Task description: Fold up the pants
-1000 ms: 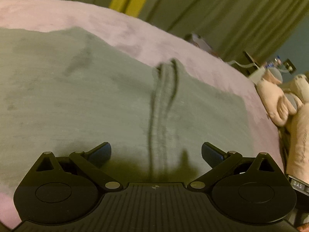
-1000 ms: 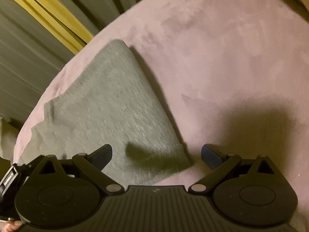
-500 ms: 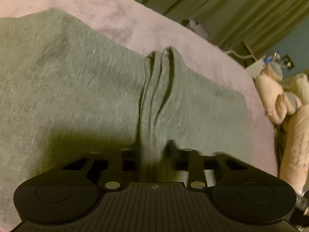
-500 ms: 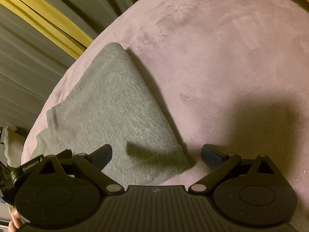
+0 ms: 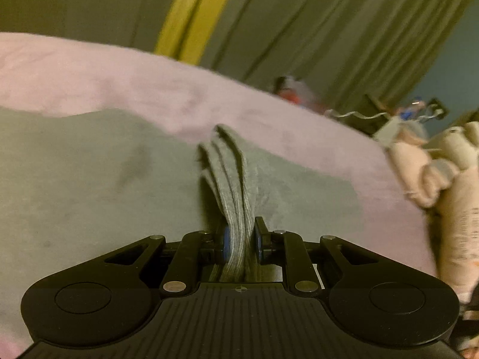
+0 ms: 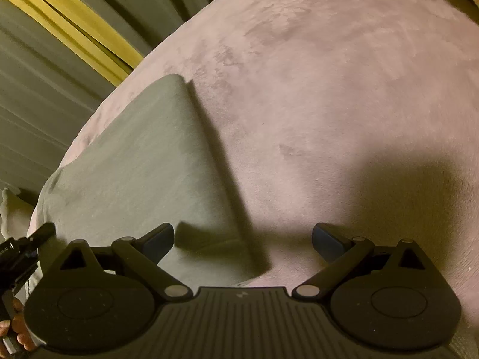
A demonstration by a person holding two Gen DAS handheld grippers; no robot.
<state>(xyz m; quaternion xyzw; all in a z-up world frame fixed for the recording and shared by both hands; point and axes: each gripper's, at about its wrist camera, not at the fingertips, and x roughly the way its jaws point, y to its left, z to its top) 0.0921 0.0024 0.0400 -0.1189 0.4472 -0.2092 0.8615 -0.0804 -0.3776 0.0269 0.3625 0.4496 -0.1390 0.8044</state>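
Note:
Grey pants (image 5: 89, 194) lie flat on the pink bed cover (image 5: 119, 74). My left gripper (image 5: 242, 233) pinches a bunched ridge of the fabric (image 5: 230, 176) and holds it up off the bed, its jaws still closing on the cloth. In the right wrist view the pants (image 6: 143, 164) stretch away to the upper left. My right gripper (image 6: 242, 239) hangs open above their near corner, with nothing gripped. The left gripper's tip (image 6: 27, 245) shows at that view's left edge, with a hand (image 6: 18, 332) below it.
Grey-green curtains with a yellow stripe (image 5: 197, 15) hang behind the bed. Pale plush toys (image 5: 434, 173) lie at the bed's right side, with cables and small clutter (image 5: 389, 116) behind them. Bare pink cover (image 6: 344, 104) spreads to the right of the pants.
My left gripper went from wide open to shut on the fabric ridge, then rose with it, so more bed and curtain show. The right gripper stayed still and open.

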